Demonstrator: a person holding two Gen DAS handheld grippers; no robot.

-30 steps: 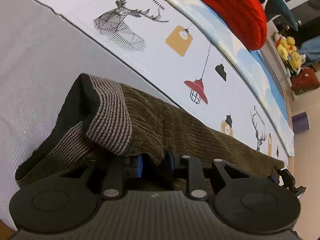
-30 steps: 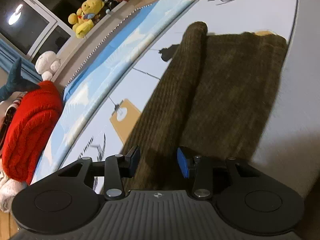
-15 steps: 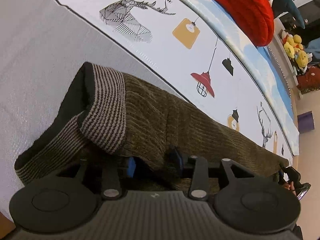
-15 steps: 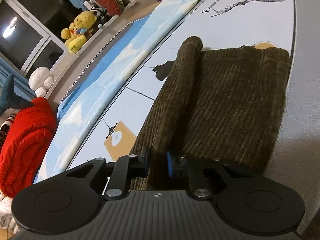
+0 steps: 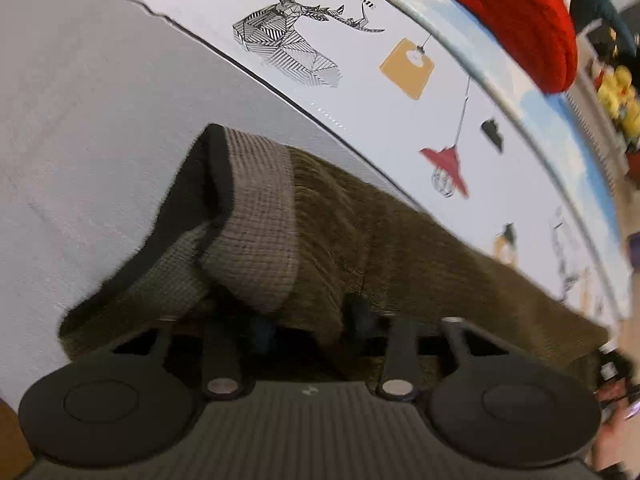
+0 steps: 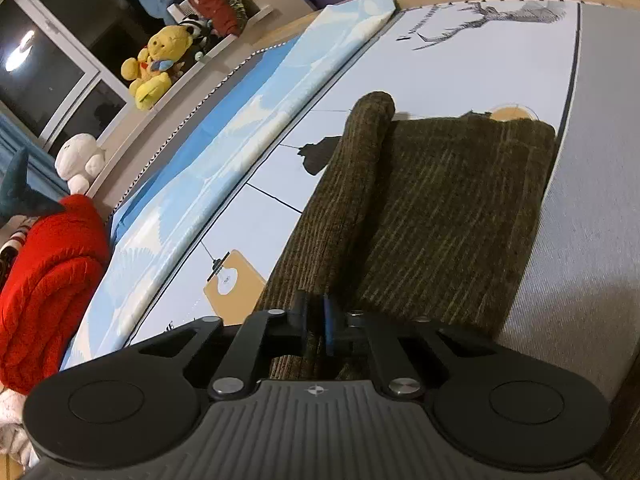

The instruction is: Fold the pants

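Brown corduroy pants [image 5: 400,248] lie folded lengthwise on the bed, with a grey-and-black striped waistband [image 5: 256,216] at the near end in the left wrist view. My left gripper [image 5: 310,326] is shut on a bunch of cloth just below the waistband. In the right wrist view the pants [image 6: 440,208] stretch away, with a rolled edge along their left side. My right gripper [image 6: 316,322] is shut on a fold of the pants at the near end. The right gripper also shows at the far right of the left wrist view [image 5: 612,364].
The bed has a white printed sheet [image 5: 360,80] with deer and lamp motifs and a grey panel [image 5: 100,120]. A red knitted blanket [image 6: 44,280] lies at the bed's far side. Plush toys [image 6: 156,64] sit on a ledge by a window. A light blue cover [image 6: 248,120] borders the sheet.
My right gripper's jaws have closed from wide apart onto the pants' fold. My left gripper has kept its hold near the waistband and moved slightly closer in.
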